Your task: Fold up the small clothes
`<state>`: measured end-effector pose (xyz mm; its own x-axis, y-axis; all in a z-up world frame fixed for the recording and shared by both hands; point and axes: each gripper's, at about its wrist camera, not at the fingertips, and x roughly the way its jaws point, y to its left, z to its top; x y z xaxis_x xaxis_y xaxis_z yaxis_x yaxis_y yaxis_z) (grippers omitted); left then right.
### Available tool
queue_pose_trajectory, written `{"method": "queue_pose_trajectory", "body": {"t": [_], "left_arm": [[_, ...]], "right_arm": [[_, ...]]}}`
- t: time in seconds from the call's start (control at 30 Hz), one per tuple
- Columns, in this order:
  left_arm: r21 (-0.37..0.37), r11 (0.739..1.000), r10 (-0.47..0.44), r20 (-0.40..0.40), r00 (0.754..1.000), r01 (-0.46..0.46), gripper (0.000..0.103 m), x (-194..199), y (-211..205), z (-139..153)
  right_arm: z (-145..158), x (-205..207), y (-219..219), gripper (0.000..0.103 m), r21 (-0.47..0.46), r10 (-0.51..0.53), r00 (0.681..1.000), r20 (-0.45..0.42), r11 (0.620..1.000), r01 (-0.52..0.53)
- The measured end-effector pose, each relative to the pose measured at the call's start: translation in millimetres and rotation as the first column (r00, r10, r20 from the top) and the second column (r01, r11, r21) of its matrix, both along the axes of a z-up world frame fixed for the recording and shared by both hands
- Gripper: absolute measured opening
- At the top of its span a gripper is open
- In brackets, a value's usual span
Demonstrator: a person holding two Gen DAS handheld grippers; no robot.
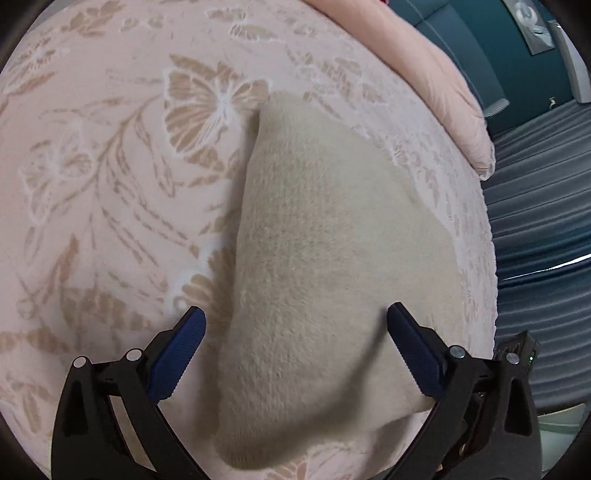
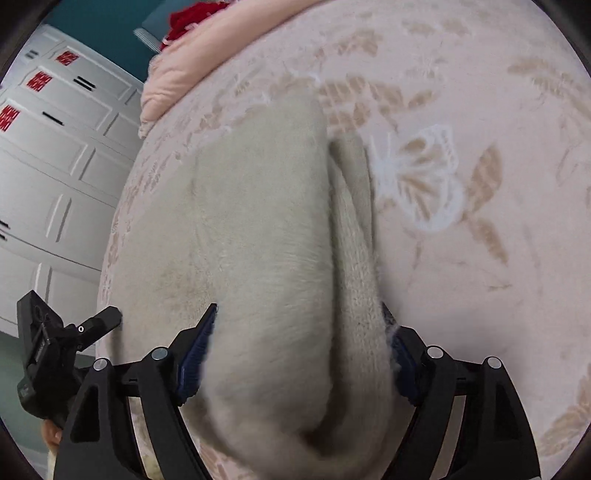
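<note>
Beige fleece garment [image 1: 332, 236] lying near bedspread [image 1: 92, 184] edge, looking folded over already, thick fold showing. Left gripper [image 1: 295, 325] hanging wide open over it. Right gripper [image 2: 299, 325] jaws spread, cloth sitting between, not pinched. Probably tidying left.

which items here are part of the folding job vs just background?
Job:
- beige fuzzy garment, lying between the open jaws of both grippers
- left gripper
- right gripper

Background:
- pink butterfly-print bedspread
- pink quilt
- red item
- white cabinets
</note>
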<state>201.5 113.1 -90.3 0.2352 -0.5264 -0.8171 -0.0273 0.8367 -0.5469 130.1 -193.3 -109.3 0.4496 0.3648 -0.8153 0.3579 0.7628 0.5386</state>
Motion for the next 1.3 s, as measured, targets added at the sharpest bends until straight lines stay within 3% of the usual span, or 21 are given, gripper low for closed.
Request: {"method": "queue_pose_trajectory", "body": {"t": [0.03,0.07,0.1,0.17,0.27,0.33,0.4,0.5,0.57,0.63,0.7,0.73,0.77,0.87,0.93,1.0,1.03,1.07,1.17,1.27,1.3], "left_arm": [[-0.037,0.999,-0.018,-0.017,1.000,0.018,0.080,2.4,-3.3,-7.8],[-0.065,0.997,-0.030,-0.026,0.999,0.028,0.067,3.6,-6.1,-10.6],[-0.054,0.998,-0.021,-0.010,1.000,0.021,0.060,3.7,-7.7,-5.4],[-0.051,0.996,-0.069,0.061,0.996,0.072,0.050,3.1,-14.8,17.5],[-0.066,0.990,-0.109,0.181,0.977,0.123,0.049,-5.7,-18.0,59.3],[-0.055,0.989,-0.120,0.228,0.966,0.136,0.050,-11.9,-19.4,70.9],[0.013,0.990,-0.137,0.216,0.967,0.137,0.057,-15.5,-26.9,56.7],[0.161,0.979,-0.147,0.113,0.983,0.128,0.059,-21.5,-34.6,16.0],[0.143,0.985,-0.126,0.190,0.974,0.099,0.060,-36.0,-28.0,33.5],[0.208,0.974,-0.138,0.256,0.957,0.085,0.059,-50.6,-26.3,61.9],[0.216,0.973,-0.154,0.320,0.935,0.086,0.060,-67.5,-26.7,88.3],[0.224,0.970,-0.169,0.335,0.927,0.096,0.060,-74.6,-30.1,96.5],[0.236,0.965,-0.189,0.337,0.922,0.112,0.060,-79.9,-34.8,99.5],[0.355,0.922,-0.258,0.272,0.927,0.153,0.060,-81.2,-58.1,80.1],[0.459,0.875,-0.260,0.173,0.950,0.156,0.060,-74.4,-64.9,42.4],[0.399,0.906,-0.187,0.074,0.980,0.142,0.062,-71.5,-52.7,11.4],[0.352,0.930,-0.133,0.061,0.989,0.103,0.062,-72.9,-44.3,7.9],[0.342,0.936,-0.116,0.068,0.991,0.086,0.063,-74.8,-41.1,10.0],[0.434,0.893,-0.184,0.112,0.977,0.118,0.067,-77.9,-51.0,17.2],[0.454,0.883,-0.191,0.115,0.975,0.120,0.067,-78.9,-55.3,17.2],[0.452,0.884,-0.187,0.102,0.977,0.122,0.067,-78.9,-55.7,16.9]], "right_arm": [[-3.8,1.1,-1.6,0.051,0.032,-0.025,1.000,0.008,0.999,0.024],[-0.5,4.6,-1.0,0.039,0.061,-0.009,1.000,0.027,0.998,0.007],[8.7,7.6,-0.2,0.036,0.063,-0.004,0.999,0.034,0.998,0.002],[49.0,5.9,7.3,0.031,0.028,0.042,0.986,0.162,0.998,-0.047],[113.3,-12.1,21.6,0.032,-0.096,0.116,0.938,0.326,0.991,-0.089],[122.7,-23.3,20.2,0.035,-0.129,0.116,0.926,0.358,0.989,-0.073],[94.3,-23.2,16.2,0.043,-0.168,0.128,0.947,0.294,0.982,-0.080],[20.9,-17.8,3.7,0.044,-0.181,0.082,0.997,-0.002,0.980,-0.081],[42.5,-42.2,-7.3,0.044,-0.113,0.011,0.994,0.107,0.994,0.002],[81.1,-59.2,-1.5,0.045,-0.198,0.022,0.982,0.187,0.980,0.015],[112.7,-70.6,13.0,0.037,-0.266,0.092,0.962,0.256,0.964,-0.021],[121.7,-72.9,22.1,0.025,-0.291,0.136,0.955,0.264,0.955,-0.055],[125.2,-73.8,30.0,0.021,-0.319,0.165,0.951,0.260,0.945,-0.077],[98.5,-63.9,46.9,0.004,-0.389,0.233,0.959,0.159,0.908,-0.156],[40.3,-55.0,44.1,0.000,-0.365,0.242,0.970,-0.020,0.901,-0.233],[28.7,-61.1,38.4,0.000,-0.295,0.200,0.980,-0.016,0.935,-0.196],[40.7,-62.8,40.1,0.000,-0.296,0.197,0.980,-0.010,0.936,-0.191],[55.4,-65.0,42.0,0.000,-0.309,0.194,0.981,0.011,0.934,-0.181],[82.1,-69.8,43.5,0.000,-0.340,0.195,0.978,0.074,0.927,-0.159],[33.2,-57.9,42.2,0.000,-0.366,0.224,0.972,-0.073,0.901,-0.235],[26.4,-59.2,42.4,0.000,-0.356,0.223,0.973,-0.060,0.906,-0.229]]}}
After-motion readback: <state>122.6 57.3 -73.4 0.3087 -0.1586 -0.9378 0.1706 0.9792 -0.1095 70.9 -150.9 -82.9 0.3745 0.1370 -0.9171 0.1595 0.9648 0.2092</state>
